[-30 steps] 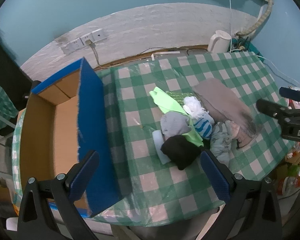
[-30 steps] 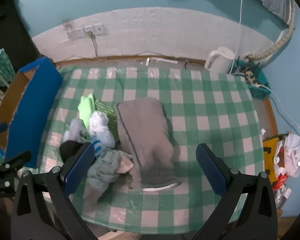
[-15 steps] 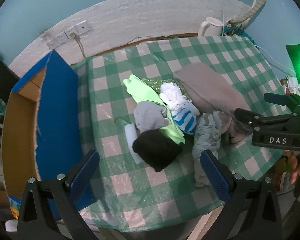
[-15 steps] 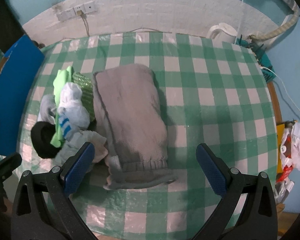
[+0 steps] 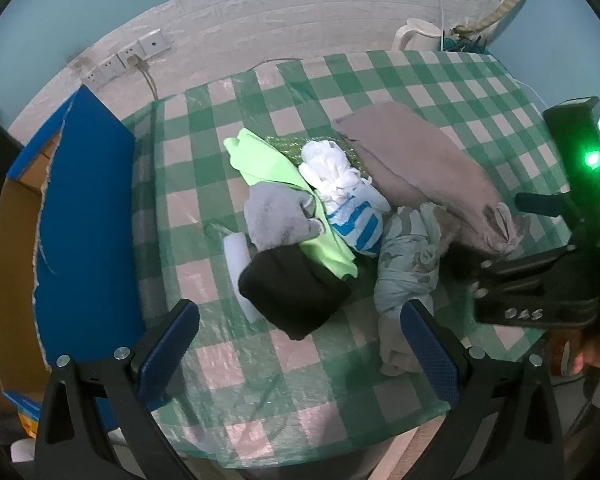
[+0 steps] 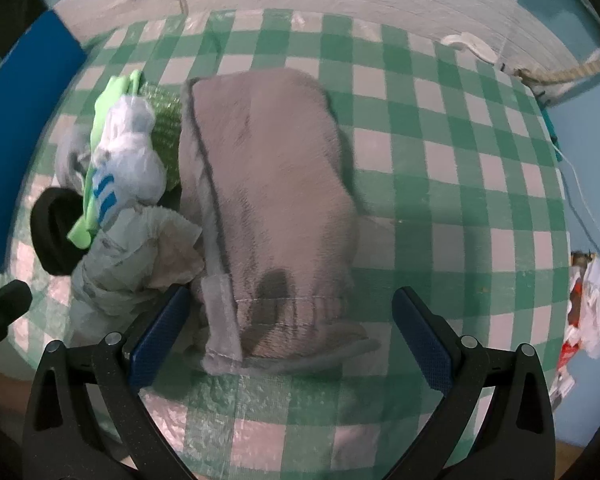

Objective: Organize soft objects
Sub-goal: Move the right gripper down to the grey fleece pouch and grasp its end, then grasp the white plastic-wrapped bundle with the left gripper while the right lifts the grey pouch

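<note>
Nearest the lens, right gripper (image 6: 288, 340) hovers w/ fingers spread wide, empty, over the hemmed near end of the grey fleece garment (image 6: 268, 184) on the green-check tablecloth (image 6: 440, 152). Step in hand looks like approach for a first pick; next move likely needs a drop onto the hem and a squeeze on a thick fold. Left gripper (image 5: 300, 340), also released and holding nothing, hangs above the black sock roll (image 5: 296, 292) at the pile's near edge. Beyond: grey sock (image 5: 278, 216), lime cloth (image 5: 268, 164), striped bundle (image 5: 352, 216). Far left, blue cardboard box (image 5: 84, 216), probably the destination.
</note>
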A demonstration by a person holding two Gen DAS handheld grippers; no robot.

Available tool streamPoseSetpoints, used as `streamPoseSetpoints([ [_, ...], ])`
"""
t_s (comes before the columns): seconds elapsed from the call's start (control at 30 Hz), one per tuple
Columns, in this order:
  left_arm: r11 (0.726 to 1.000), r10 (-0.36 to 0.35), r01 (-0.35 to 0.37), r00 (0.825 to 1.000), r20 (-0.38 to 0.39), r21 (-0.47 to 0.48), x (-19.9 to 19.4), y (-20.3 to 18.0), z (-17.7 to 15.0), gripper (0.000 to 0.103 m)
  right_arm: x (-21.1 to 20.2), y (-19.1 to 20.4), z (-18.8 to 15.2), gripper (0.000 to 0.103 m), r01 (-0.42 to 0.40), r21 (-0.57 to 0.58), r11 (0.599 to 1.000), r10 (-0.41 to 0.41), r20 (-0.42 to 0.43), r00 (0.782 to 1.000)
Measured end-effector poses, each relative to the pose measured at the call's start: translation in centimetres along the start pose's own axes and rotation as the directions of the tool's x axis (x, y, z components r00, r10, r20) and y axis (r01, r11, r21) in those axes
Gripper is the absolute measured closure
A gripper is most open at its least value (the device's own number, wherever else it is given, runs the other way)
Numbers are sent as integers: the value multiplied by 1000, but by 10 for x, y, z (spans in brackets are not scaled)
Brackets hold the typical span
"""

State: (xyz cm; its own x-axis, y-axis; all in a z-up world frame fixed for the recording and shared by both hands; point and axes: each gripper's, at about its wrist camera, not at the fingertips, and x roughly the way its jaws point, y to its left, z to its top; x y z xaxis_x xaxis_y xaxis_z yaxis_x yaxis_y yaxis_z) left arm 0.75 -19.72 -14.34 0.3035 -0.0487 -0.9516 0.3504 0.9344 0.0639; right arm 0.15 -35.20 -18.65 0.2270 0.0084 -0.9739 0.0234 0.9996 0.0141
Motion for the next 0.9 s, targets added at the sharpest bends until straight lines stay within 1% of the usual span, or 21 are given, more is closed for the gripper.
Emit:
streamPoseSetpoints([
  [0.03, 1000, -5, 5, 1000, -1, -1, 0, -1, 0, 1, 2, 3, 0, 5, 11, -17, 1000, -11, -4, 1000],
  [0.1, 1000, -7, 7, 1000, 2, 5, 0, -3, 0, 1, 7, 8, -2, 15, 23, -54, 998, -24, -14, 1000],
  [0.17, 1000, -8, 8, 1000, 6, 16, -1, -6, 0, 1, 13, 12, -3, 19, 25, -82, 996, -28, -33, 999],
  [0.27, 1000, -7, 7, 1000, 4, 24, 0, -9, -1, 1, 11, 12, -5, 24, 17, -88, 996, -19, -24, 1000],
  [0.33, 1000, -14, 14, 1000, 1, 24, 0, -11, -1, 1, 8, 9, -6, 29, 10, -80, 997, -11, -20, 1000],
  [0.4, 999, -22, 22, 1000, -2, 25, 1, -14, -1, 1, 3, 6, -7, 38, -5, -61, 998, 5, -12, 1000],
  [0.43, 999, -25, 25, 1000, -3, 28, 1, -17, -1, 1, 1, 5, -8, 40, -10, -53, 999, 10, -8, 1000],
  [0.5, 999, -25, 25, 1000, -4, 38, 2, -21, -1, 1, -2, 2, -8, 50, -20, -37, 999, 20, -5, 1000],
  [0.53, 999, -25, 25, 1000, -5, 44, 3, -23, -1, 1, -5, -1, -8, 52, -28, -23, 999, 28, -3, 1000],
  [0.6, 998, -26, 26, 1000, -7, 55, 3, -28, -2, 1, -8, -2, -9, 61, -39, -5, 999, 39, -2, 999],
  [0.63, 998, -28, 28, 1000, -8, 58, 4, -30, -2, 1, -10, -5, -9, 63, -43, 7, 999, 43, 0, 999],
  [0.7, 997, -34, 35, 999, -10, 67, 5, -35, -2, 1, -11, -10, -11, 71, -44, 28, 999, 44, 3, 999],
  [0.87, 995, -29, 31, 999, -17, 95, 11, -48, -1, 1, -13, -28, -12, 72, -37, 71, 997, 37, 1, 999],
  [0.9, 995, -24, 26, 1000, -17, 101, 13, -51, -1, 1, -15, -24, -14, 72, -36, 78, 996, 36, 1, 999],
])
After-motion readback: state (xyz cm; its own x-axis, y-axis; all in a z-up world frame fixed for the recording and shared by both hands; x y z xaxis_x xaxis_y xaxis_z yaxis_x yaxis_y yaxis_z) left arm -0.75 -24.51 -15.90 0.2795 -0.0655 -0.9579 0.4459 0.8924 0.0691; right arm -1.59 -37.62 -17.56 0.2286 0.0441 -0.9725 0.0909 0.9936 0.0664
